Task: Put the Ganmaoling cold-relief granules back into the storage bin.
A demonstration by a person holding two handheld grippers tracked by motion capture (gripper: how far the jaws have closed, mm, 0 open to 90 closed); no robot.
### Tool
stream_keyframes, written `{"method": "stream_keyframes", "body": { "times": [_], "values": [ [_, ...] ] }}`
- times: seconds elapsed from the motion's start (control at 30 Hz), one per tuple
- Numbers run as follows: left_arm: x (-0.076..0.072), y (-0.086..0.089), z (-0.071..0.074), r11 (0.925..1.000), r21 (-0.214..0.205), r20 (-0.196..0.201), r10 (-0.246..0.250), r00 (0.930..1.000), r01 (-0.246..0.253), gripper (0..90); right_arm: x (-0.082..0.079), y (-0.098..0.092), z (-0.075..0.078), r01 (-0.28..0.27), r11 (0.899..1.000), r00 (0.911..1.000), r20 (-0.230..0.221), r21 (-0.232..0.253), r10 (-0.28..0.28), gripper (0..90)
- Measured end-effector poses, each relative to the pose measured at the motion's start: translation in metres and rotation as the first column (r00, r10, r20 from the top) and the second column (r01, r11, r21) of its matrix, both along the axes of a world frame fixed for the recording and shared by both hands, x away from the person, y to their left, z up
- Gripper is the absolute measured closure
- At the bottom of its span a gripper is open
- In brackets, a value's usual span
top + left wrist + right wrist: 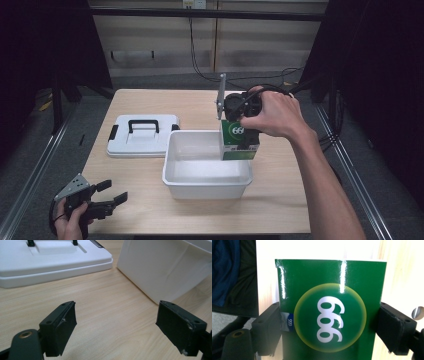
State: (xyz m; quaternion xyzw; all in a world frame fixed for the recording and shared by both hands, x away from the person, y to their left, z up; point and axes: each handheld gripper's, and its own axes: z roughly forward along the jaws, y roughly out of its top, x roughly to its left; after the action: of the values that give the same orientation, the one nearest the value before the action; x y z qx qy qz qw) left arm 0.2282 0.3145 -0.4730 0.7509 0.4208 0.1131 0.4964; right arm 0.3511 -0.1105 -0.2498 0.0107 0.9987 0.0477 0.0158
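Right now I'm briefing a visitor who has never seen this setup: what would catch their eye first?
The green box with its white 999 roundel, clamped in the right gripper over the far right corner of the white bin at mid-table. Next, the white lid with a black handle, flat left of the bin. The left gripper rests open at the near left corner.

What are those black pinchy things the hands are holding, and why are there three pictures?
Each hand holds a claw, a squeezing tool with two black jaws. One picture looks down from above the wooden table. The other two come from little cameras riding on each claw. The right claw grips a green and white cardboard box over the white plastic tub. The left claw rests open near the table's edge. The tub's white lid with a black handle lies beside it.
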Motion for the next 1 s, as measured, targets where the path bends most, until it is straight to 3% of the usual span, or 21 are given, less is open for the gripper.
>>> {"method": "stream_keyframes", "body": {
  "times": [0.23,0.53,0.83,1.0],
  "values": [
    [0.0,0.0,0.0,1.0,-0.003,-0.002,0.002,1.0,-0.002,15.9,0.004,0.019,-0.003,-0.007,1.0,1.0,-0.005,0.002,0.007,15.8],
    [0.0,0.0,0.0,1.0,-0.005,-0.001,0.001,1.0,-0.001,15.8,0.011,0.04,-0.025,-0.021,0.999,0.9996,-0.021,-0.033,0.02,15.7],
    [-0.001,0.0,0.0,1.0,-0.009,0.0,0.0,1.0,0.0,15.8,0.012,0.048,-0.042,-0.026,0.997,0.9994,-0.023,-0.07,0.025,15.6],
    [0.0,0.0,0.0,1.0,-0.007,-0.002,0.001,1.0,-0.001,15.8,0.014,0.042,-0.055,0.001,0.998,0.9992,-0.039,-0.063,-0.003,15.6]
  ]
}}
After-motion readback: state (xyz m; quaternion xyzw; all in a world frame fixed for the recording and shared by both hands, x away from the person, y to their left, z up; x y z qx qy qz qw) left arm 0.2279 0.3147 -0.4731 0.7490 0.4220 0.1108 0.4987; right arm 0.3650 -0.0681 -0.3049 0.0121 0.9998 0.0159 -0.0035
